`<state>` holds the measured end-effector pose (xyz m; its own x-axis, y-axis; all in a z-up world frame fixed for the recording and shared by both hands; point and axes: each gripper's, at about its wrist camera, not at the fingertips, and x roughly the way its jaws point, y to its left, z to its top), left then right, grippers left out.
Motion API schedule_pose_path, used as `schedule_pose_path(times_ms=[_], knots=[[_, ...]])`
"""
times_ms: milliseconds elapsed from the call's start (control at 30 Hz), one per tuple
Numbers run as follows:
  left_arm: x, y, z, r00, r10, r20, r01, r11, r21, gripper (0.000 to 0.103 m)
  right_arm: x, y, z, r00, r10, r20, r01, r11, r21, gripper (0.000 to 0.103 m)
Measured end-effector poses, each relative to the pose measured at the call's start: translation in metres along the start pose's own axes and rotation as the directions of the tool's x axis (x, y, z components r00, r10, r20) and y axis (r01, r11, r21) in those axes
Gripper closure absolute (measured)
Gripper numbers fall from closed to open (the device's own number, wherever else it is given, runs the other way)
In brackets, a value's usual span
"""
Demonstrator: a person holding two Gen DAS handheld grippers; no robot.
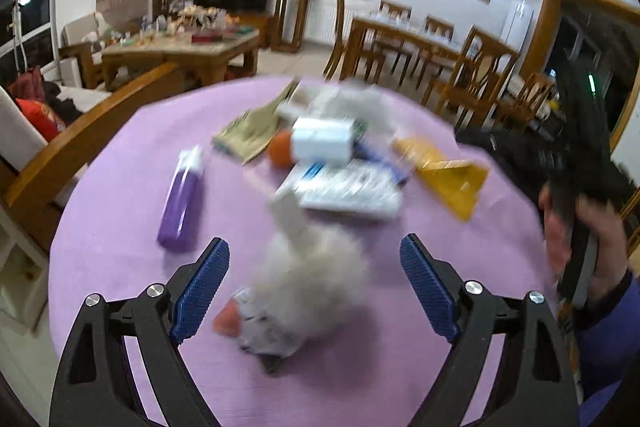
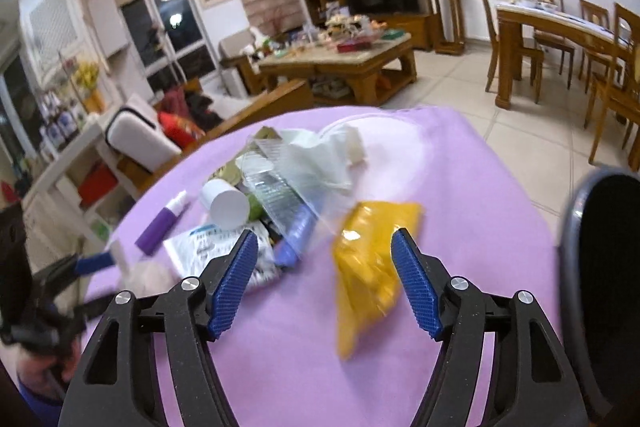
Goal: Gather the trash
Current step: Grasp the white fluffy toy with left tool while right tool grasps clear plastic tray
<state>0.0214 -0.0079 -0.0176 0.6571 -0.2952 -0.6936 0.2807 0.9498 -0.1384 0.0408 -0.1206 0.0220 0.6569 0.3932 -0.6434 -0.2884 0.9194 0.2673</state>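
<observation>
A pile of trash lies on a round table with a purple cloth (image 1: pixel 120 195). In the left wrist view my left gripper (image 1: pixel 314 259) is open, its blue pads either side of a crumpled white tissue wad (image 1: pixel 312 279) with a red-tipped scrap. Beyond lie a purple bottle (image 1: pixel 182 203), a white cup (image 1: pixel 324 141), an orange (image 1: pixel 280 149), a white printed packet (image 1: pixel 352 189) and a yellow wrapper (image 1: pixel 448 175). In the right wrist view my right gripper (image 2: pixel 324 251) is open just above the yellow wrapper (image 2: pixel 368 267), with the white cup (image 2: pixel 226 203) and clear plastic (image 2: pixel 288 183) beyond.
A dark round bin rim (image 2: pixel 600 267) stands at the table's right edge. The right gripper and hand show at the right of the left wrist view (image 1: pixel 576 187). Behind are a sofa (image 1: pixel 48 115), a cluttered coffee table (image 2: pixel 340 59) and a dining table with chairs (image 2: pixel 560 39).
</observation>
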Motion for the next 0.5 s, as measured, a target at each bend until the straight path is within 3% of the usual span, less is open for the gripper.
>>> schedule_pose_path(times_ms=[133, 233, 333, 500], knots=[[0.014, 0.010, -0.010, 0.998, -0.003, -0.059, 0.005, 0.999, 0.034, 0.018, 0.057, 0.021, 0.026, 0.995, -0.064, -0.077, 0.061, 0.997, -0.040, 0.037], [0.021, 0.017, -0.011, 0.993, -0.067, -0.095, 0.069, 0.997, 0.017, 0.040, 0.079, 0.029, 0.032, 0.990, -0.091, -0.110, 0.086, 0.995, -0.052, 0.059], [0.022, 0.023, -0.011, 0.991, -0.089, -0.103, 0.091, 0.996, 0.015, 0.051, 0.084, 0.032, 0.032, 0.990, -0.096, -0.107, 0.091, 0.994, -0.054, 0.077], [0.019, 0.030, -0.011, 0.984, -0.150, -0.099, 0.149, 0.989, -0.017, 0.057, 0.078, 0.019, 0.030, 0.993, -0.090, -0.071, 0.088, 0.995, -0.037, 0.092]])
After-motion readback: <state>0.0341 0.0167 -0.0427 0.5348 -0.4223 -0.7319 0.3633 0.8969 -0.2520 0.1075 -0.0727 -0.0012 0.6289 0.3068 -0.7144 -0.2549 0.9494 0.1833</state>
